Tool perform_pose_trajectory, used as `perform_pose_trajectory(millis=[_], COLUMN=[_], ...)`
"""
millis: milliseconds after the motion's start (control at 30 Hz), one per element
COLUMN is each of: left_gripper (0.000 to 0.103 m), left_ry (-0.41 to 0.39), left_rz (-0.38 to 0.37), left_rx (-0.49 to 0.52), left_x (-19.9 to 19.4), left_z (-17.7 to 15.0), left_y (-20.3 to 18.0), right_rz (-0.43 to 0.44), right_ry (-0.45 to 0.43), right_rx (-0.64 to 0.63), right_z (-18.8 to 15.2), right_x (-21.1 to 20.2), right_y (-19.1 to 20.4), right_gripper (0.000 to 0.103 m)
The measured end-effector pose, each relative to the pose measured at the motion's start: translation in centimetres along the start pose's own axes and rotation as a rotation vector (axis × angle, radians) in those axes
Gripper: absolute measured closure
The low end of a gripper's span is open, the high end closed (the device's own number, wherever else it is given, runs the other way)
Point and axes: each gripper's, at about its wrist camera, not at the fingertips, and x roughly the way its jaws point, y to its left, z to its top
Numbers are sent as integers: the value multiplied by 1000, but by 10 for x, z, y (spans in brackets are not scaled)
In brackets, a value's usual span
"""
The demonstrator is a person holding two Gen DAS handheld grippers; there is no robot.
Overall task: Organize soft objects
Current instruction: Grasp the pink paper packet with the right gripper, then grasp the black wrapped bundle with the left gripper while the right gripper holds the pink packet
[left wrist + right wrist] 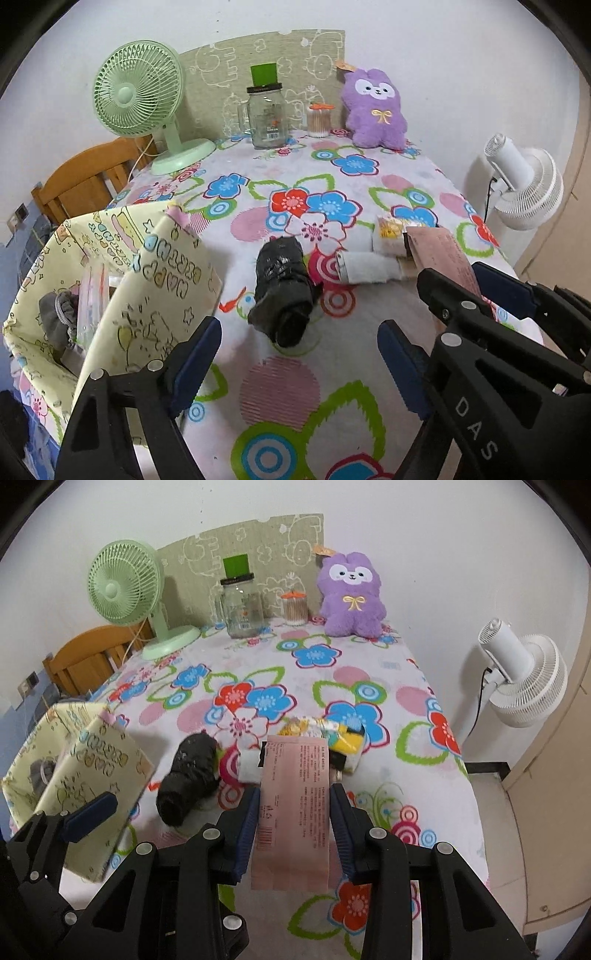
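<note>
While a grey item (59,314) already sits in the bag (155,295), the right gripper (293,834) clamps a pink packet (291,812), the left gripper (299,354) hangs empty, and the black roll (284,291), white roll (365,267) and yellow bundle (332,738) wait on the table (295,387).

1. The tablecloth (295,657) is matt printed cloth with a flower pattern.
2. The pink packet (291,812) looks like smooth matt paper, printed.
3. The black roll (284,291) seems dark cloth flecked with pale specks.
4. The purple plush toy (373,107) is fuzzy fabric.
5. The jar (264,118) is clear, glossy glass.
6. The green fan (136,92) is smooth plastic.
7. The chair (85,181) is varnished wood.
</note>
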Motion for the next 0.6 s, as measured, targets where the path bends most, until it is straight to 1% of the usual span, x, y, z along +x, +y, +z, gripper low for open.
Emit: perform_pose_trajectory(millis=[267, 333, 467, 600], left_gripper=[16, 20, 22, 27], left_ry=[-13, -4, 32, 61], left_rz=[20, 27, 35, 36], left_rx=[-26, -38, -63, -69], left_x=[7, 12, 27, 39], left_z=[17, 20, 25, 25], left_y=[1, 3, 7, 7], right_rz=[-4, -4, -6, -5], right_ry=[-25, -28, -23, -6], right_rx=[1, -2, -9, -9], right_z=[19, 22, 27, 28], right_x=[7, 9, 19, 30], right_y=[-1, -1, 1, 0], right_gripper=[62, 62, 62, 62])
